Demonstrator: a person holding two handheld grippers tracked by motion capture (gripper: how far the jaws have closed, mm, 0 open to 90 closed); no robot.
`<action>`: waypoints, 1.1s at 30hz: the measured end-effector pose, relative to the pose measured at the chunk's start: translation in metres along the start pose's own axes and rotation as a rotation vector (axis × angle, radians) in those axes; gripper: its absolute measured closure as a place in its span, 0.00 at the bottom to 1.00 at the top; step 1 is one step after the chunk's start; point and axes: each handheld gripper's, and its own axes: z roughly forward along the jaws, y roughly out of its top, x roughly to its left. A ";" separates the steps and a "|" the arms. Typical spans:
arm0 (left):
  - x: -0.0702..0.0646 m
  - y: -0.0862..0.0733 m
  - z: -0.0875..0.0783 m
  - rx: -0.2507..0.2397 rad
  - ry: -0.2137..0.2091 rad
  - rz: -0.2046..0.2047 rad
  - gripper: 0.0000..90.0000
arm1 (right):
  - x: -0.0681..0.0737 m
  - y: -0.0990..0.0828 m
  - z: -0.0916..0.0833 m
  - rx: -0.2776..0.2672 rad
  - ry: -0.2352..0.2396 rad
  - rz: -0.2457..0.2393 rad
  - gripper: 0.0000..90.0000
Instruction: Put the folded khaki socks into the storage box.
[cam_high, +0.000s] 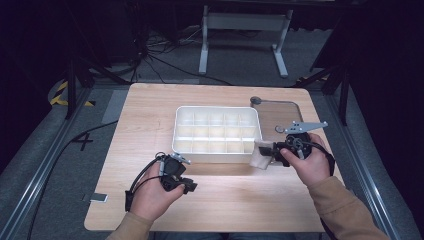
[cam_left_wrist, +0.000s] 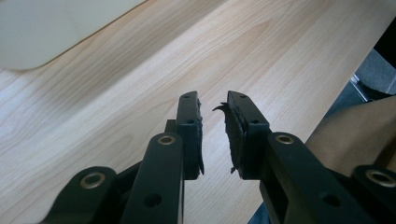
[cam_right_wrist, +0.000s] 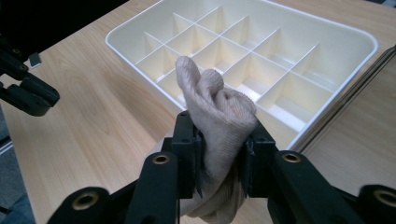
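Your right gripper (cam_right_wrist: 219, 144) is clamped on a bunched beige cloth (cam_right_wrist: 217, 105), holding it just at the near right corner of the white divided tray (cam_high: 217, 111). Your left gripper (cam_left_wrist: 215, 135) hangs over the bare wooden table (cam_high: 150, 105), jaws slightly apart with nothing between them.

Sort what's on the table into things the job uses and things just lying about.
In use:
- cloth, clamped in the right gripper
- white tray, just beyond the cloth
- left gripper, open, nothing between its jaws

Lying about:
- clear board behind the tray
- small grey block at the table's near left corner
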 end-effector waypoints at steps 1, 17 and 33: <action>0.001 -0.001 -0.002 -0.002 0.001 -0.006 0.84 | -0.001 0.003 -0.001 0.004 -0.002 -0.003 0.80; 0.014 -0.005 -0.016 -0.033 0.004 -0.043 0.83 | -0.017 0.043 0.000 0.124 -0.050 -0.095 0.79; 0.017 -0.007 -0.018 -0.043 -0.004 -0.052 0.82 | -0.023 0.078 0.007 0.291 -0.054 -0.268 0.79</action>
